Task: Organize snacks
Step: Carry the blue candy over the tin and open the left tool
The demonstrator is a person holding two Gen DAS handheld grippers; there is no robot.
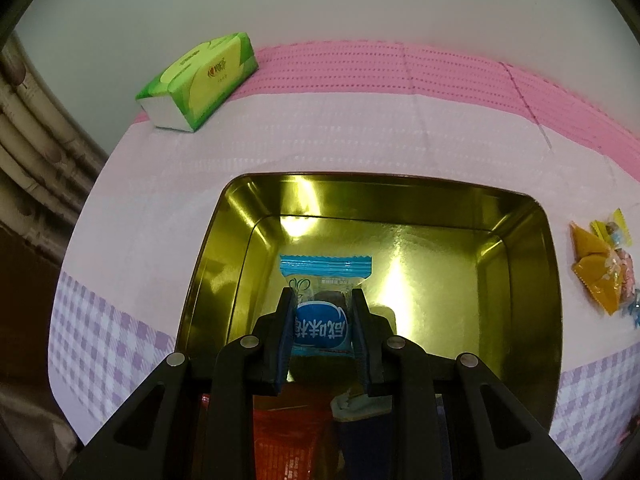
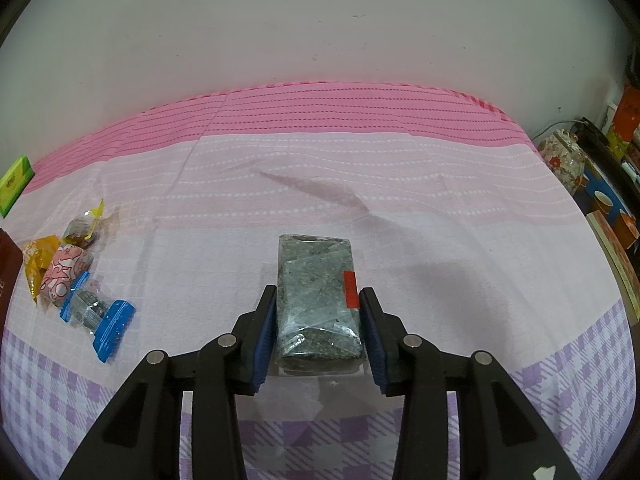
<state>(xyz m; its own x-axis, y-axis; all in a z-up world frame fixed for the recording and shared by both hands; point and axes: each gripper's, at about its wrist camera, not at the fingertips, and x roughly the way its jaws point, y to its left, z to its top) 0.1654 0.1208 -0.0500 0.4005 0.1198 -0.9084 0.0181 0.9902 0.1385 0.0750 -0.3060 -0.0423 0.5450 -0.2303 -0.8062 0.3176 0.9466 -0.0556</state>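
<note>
A pink, white and lilac checked cloth point(image 2: 400, 168) covered the surface below a plain wall. Only the left view showed the left gripper point(image 1: 322, 316) clamping a blue snack packet point(image 1: 322, 300) over a gold tin point(image 1: 520, 264). Only the right view showed the right gripper point(image 2: 318, 322) straddling a grey snack bar point(image 2: 316, 300) lying on the cloth; contact was unclear.

A: Surface?
B: Table under a cloth point(image 2: 400, 208), banded pink, pale pink, then lilac check at the near edge.
A: Lying on it?
B: Gold tin point(image 1: 520, 248), open. Green tissue pack point(image 1: 200, 84) at the far left corner. Small heap of wrapped snacks point(image 2: 68, 272) just right of the tin. Clear-wrapped grey bar point(image 2: 316, 300) well apart, further right.
</note>
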